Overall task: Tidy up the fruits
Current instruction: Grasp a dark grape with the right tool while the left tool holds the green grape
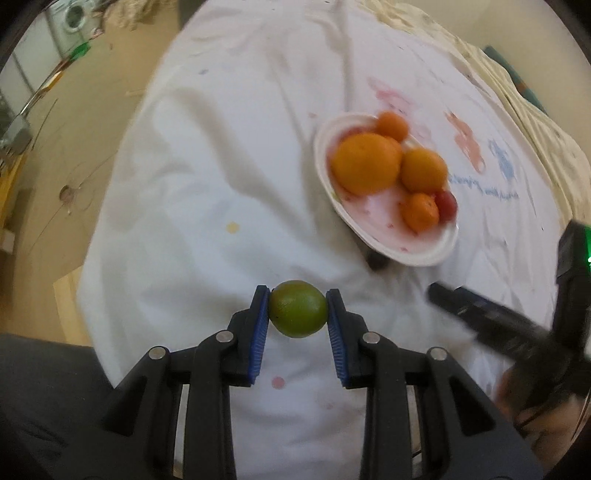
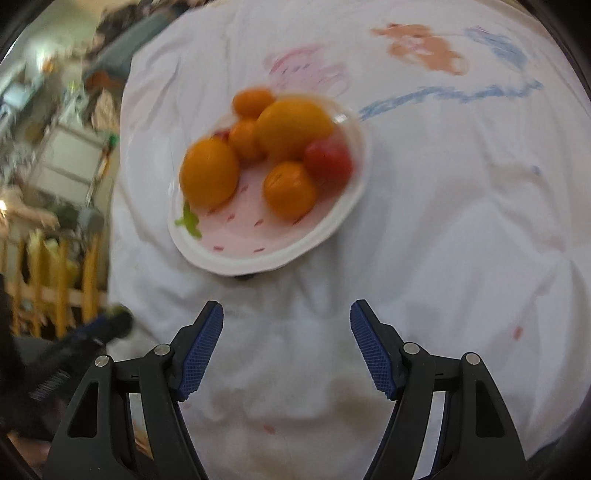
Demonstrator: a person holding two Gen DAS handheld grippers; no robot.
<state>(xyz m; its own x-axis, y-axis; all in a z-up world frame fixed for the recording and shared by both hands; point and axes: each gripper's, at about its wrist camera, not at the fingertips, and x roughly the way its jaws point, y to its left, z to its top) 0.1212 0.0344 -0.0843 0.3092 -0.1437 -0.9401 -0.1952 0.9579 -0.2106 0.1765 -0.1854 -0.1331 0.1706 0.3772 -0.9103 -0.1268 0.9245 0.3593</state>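
Note:
My left gripper (image 1: 297, 308) is shut on a green lime (image 1: 297, 309) and holds it above the white cloth, near and left of a white plate (image 1: 388, 240). The plate holds a big orange (image 1: 365, 163), several smaller oranges and a red fruit (image 1: 446, 205). In the right wrist view the same plate (image 2: 236, 254) lies ahead and left of my right gripper (image 2: 286, 314), which is open and empty above the cloth. The red fruit (image 2: 328, 159) sits at the plate's right side. The right gripper's body (image 1: 491, 321) shows blurred at the right of the left wrist view.
A white cloth (image 1: 221, 184) with crayon-like stains covers the table. The table's left edge drops to a tan floor (image 1: 74, 147). A washing machine (image 1: 70, 22) stands far left. A yellow wooden railing (image 2: 48, 280) and clutter lie left of the table.

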